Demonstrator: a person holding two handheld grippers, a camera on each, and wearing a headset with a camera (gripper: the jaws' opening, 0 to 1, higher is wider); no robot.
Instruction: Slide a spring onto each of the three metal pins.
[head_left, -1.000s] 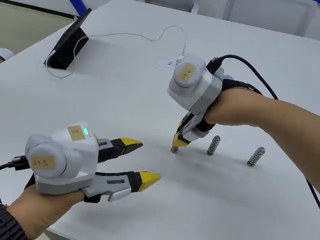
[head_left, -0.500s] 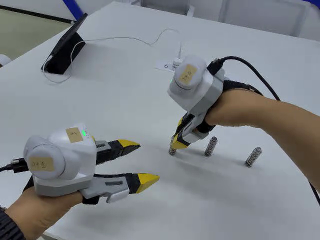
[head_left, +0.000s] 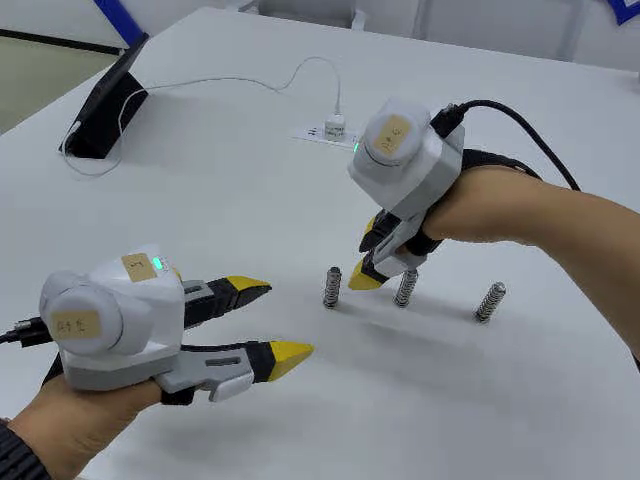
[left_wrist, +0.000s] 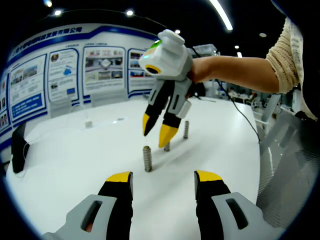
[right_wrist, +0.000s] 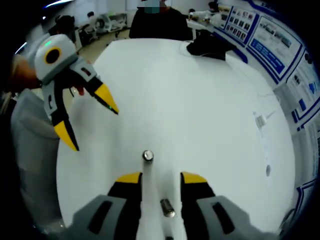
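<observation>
Right gripper (head_left: 368, 256) hovering over middle spring (head_left: 405, 288), jaws apart, empty. Left gripper (head_left: 272, 318) waiting at 8 o'clock, jaws spread. Table (head_left: 230, 190) offering free room around; tablet (head_left: 100, 110) standing at 10 o'clock.

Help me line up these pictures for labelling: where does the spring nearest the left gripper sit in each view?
Head view: the spring is leftmost of three, near centre.
Left gripper view: the spring stands centre, just above the jaws.
Right gripper view: the spring, seen end-on, just ahead of the jaws.
Shared landmark: the left gripper, yellow-tipped.

Three upright springs (head_left: 332, 287) beside right tool (head_left: 366, 258)
</observation>
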